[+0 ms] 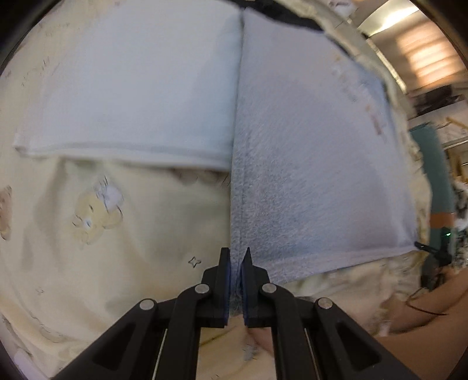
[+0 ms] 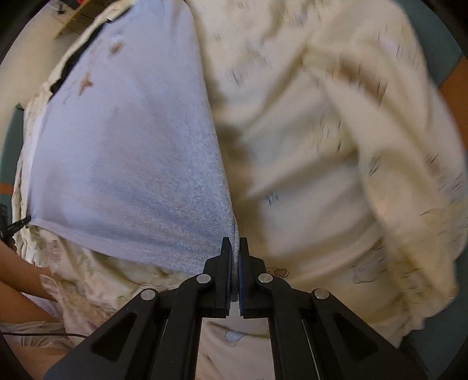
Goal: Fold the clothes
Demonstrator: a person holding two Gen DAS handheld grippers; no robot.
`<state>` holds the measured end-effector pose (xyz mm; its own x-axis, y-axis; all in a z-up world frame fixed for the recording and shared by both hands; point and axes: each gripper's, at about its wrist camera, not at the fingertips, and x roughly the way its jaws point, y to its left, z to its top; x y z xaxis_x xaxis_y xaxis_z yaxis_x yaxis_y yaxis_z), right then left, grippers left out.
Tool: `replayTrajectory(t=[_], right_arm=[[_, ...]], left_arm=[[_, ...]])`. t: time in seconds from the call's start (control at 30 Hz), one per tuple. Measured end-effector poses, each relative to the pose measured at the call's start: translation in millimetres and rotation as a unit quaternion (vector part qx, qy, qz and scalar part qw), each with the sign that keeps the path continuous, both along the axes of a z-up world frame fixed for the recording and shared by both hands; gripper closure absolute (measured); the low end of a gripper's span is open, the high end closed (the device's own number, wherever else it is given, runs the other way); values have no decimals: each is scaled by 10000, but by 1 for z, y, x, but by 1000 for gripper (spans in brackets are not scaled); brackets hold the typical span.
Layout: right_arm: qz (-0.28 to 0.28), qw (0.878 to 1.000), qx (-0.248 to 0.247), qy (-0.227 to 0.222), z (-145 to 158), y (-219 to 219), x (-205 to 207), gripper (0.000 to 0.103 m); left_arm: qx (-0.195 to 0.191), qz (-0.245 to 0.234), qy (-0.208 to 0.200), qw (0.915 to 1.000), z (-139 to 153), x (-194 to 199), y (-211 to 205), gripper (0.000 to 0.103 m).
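Terry cloth: pale blue garment [image 1: 307, 175], held up by its near edge over the bed, folded along a crease.
Left gripper [image 1: 236, 257]: mine, pinched tight on one corner of that edge.
Right gripper [image 2: 235, 245]: mine, jaws nearly together with the other corner between them.
Around: cream bedsheet [image 1: 102, 233] printed with bears; white folded cloth [image 1: 131, 102] lying on it beside the garment.
Writing: small marks on the garment, too blurred to read.

A cream bear-print bedsheet [image 1: 117, 233] covers the bed below a lit ceiling [image 1: 389, 17].
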<state>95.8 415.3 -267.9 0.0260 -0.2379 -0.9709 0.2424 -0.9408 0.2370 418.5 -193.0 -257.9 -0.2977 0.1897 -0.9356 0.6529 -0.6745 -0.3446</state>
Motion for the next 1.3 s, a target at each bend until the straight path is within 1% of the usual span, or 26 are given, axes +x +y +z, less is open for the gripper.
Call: replayTrajectory(t=[0.07,0.1,0.17,0.2,0.23,0.3,0.33,0.37,0.4,0.5,0.6,0.67,0.73,0.77,0.8,0.83,0.87,0.9,0.93,0.97,1.0,1.07,1.17,1.2,1.23,1.3], right_arm=[[-13,9999,41,-134,-13,3,4,99],[-28,9999,23,-149,-14,4,6,93],[-42,9996,5,-280,-15,8,8,84],[-27,9994,12,-332,-14,11,10,82],[47,9995,85,-307,-11,13,11,81],[233,9987,401,-220,-4,11,10,81],[273,9981,533,-135,0,4,6,81],[291,9978,603,18,9,7,3,81],[295,9976,602,166,17,9,0,81],[425,9958,68,807,47,-7,-20,81],[1001,9868,-162,1260,60,-60,-48,81],[1591,9757,-226,1493,57,-122,-66,81],[2067,9647,-206,1617,47,-180,-76,81],[2321,9577,-133,1698,43,-213,-71,79],[2560,9507,-101,1749,41,-230,-62,77],[2792,9437,-123,1771,33,-244,-64,75],[3017,9366,-146,1778,25,-261,-61,67],[3252,9287,-143,1778,18,-278,-57,29],[3488,9205,-106,1758,10,-296,-51,7],[3681,9134,-112,1735,4,-310,-46,0],[3850,9063,-143,1740,0,-318,-40,0],[4155,8922,-107,1766,-11,-334,-26,0],[4392,8833,114,1639,-35,-346,-10,0],[4448,8807,234,1611,-43,-346,-6,0],[4456,8810,300,1559,-50,-344,-4,0],[4280,8932,205,1366,-61,-335,-8,0]], left_arm=[[-32,-109,-240,9996,-9,-1,2,88],[-14,-131,-305,9994,-11,0,2,85],[87,-201,-356,9991,-7,4,2,77],[93,-277,-369,9989,-2,6,2,74],[4,-444,-477,9979,4,9,3,69],[-206,-786,-729,9940,15,15,6,69],[-387,-893,-795,9921,22,18,5,69],[-594,-989,-849,9897,30,22,4,69],[-764,-970,-783,9893,40,23,0,69],[-1299,-585,-139,9897,73,3,-15,69],[-1879,-646,230,9798,84,-57,-9,66],[-2216,-1046,353,9689,75,-110,11,66],[-2320,-1538,432,9595,57,-153,32,66],[-2315,-1791,405,9554,44,-172,43,66],[-2296,-2044,360,9509,31,-190,53,66],[-2277,-2096,322,9503,26,-196,57,66],[-2260,-2088,287,9511,22,-199,58,65],[-2242,-2080,252,9518,18,-201,60,62],[-2224,-2071,216,9525,14,-203,62,53],[-2206,-2063,181,9531,10,-205,63,45],[-2188,-2054,146,9538,6,-207,65,41],[-2152,-2037,75,9551,-1,-211,68,30],[-2097,-2012,-31,9568,-13,-218,73,20],[-2079,-2003,-66,9574,-17,-220,75,19],[-2061,-1994,-101,9579,-21,-222,76,19],[-2025,-1977,-172,9590,-28,-227,80,18]])
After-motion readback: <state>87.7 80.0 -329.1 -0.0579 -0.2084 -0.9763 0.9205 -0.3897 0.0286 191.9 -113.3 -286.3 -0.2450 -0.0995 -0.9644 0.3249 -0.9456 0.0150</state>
